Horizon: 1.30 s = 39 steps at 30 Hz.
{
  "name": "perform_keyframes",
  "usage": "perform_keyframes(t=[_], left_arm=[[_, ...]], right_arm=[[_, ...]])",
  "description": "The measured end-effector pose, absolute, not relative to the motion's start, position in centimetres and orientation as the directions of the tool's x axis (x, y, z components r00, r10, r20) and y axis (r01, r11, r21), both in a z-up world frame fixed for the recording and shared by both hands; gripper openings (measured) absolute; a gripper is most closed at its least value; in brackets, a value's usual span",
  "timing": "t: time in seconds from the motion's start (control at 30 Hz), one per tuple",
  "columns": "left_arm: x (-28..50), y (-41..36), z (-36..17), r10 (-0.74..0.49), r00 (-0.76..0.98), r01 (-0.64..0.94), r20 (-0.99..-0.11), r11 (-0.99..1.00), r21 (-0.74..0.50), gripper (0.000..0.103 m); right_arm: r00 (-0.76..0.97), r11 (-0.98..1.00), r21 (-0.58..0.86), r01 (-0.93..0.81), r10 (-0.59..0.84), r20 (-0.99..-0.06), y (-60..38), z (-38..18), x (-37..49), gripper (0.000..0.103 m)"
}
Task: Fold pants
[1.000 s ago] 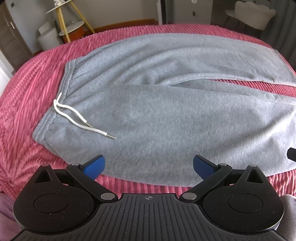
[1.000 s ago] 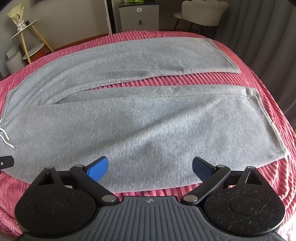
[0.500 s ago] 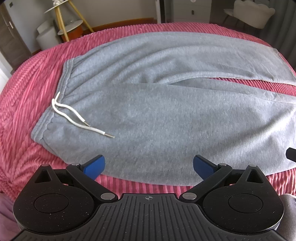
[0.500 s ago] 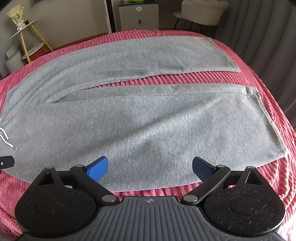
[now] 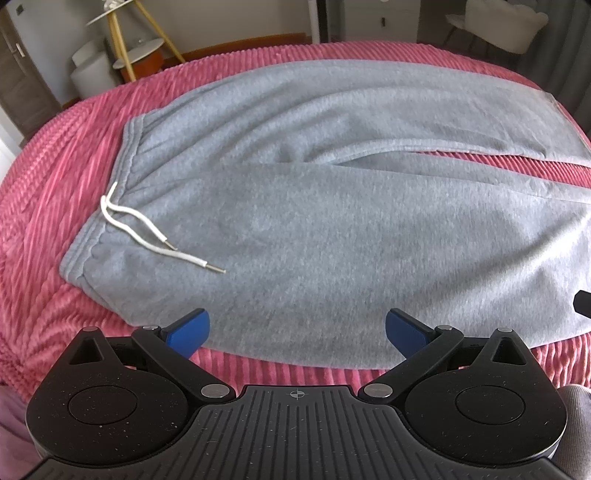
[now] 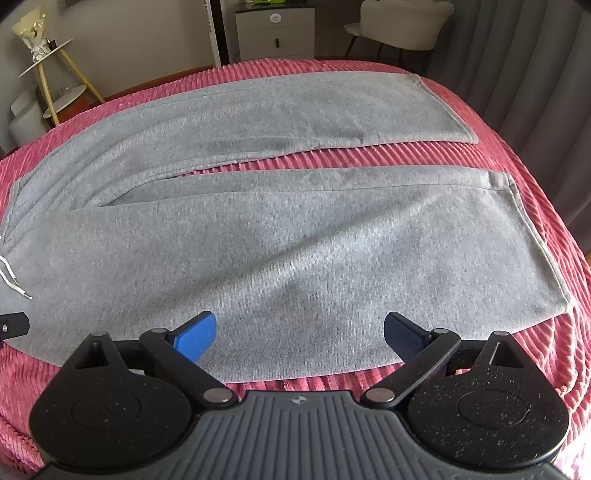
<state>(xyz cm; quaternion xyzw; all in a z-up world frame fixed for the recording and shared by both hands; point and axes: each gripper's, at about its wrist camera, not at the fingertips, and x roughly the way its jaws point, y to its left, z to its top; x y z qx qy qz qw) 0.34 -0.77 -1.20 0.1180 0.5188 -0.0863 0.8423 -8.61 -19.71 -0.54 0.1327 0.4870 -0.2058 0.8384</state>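
Observation:
Grey sweatpants (image 5: 314, 221) lie flat on a pink ribbed bedspread (image 5: 48, 184), waistband to the left with a white drawstring (image 5: 147, 236), both legs stretched to the right. In the right wrist view the pants (image 6: 295, 240) show two parallel legs with hems at the right. My left gripper (image 5: 295, 330) hovers open over the near edge below the waist end, nothing between its blue pads. My right gripper (image 6: 299, 336) is open above the near leg's lower edge. The tip of each gripper shows at the other view's side edge.
Beyond the bed stand a yellow-legged side table (image 5: 133, 48), a white drawer unit (image 6: 275, 29) and a pale chair (image 6: 402, 22). Grey curtains (image 6: 535, 74) hang at the right. The bedspread (image 6: 517, 155) borders the pants on all sides.
The left wrist view has drifted slightly, so the waistband sits a little higher and further right in frame. The right wrist view is almost unchanged. Both grippers stay open.

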Motion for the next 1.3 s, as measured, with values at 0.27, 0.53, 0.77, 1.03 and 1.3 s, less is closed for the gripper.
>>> perform_keyframes(t=[0.27, 0.53, 0.77, 1.03, 1.3], left_arm=[[0.5, -1.0, -1.2, -0.028, 0.441, 0.276, -0.897, 0.955, 0.106, 0.103], [0.7, -1.4, -1.2, -0.03, 0.439, 0.282, -0.898, 0.953, 0.106, 0.103], [0.8, -1.6, -1.4, -0.031, 0.434, 0.287, -0.901, 0.952, 0.105, 0.103], [1.0, -1.8, -1.7, -0.033, 0.427, 0.29, -0.904, 0.951, 0.103, 0.103], [1.3, -1.8, -2.0, -0.035, 0.419, 0.296, -0.907, 0.95, 0.1, 0.103]], right_arm=[[0.438, 0.876, 0.022, 0.481, -0.219, -0.872, -20.0, -0.6, -8.7, 0.098], [0.436, 0.873, 0.022, 0.487, -0.221, -0.873, -20.3, -0.7, -8.7, 0.098], [0.437, 0.871, 0.027, 0.49, -0.219, -0.872, -20.5, -0.8, -8.7, 0.098], [0.431, 0.869, 0.025, 0.494, -0.22, -0.875, -20.7, -1.0, -8.6, 0.098], [0.432, 0.867, 0.031, 0.498, -0.217, -0.876, -20.7, -1.2, -8.4, 0.098]])
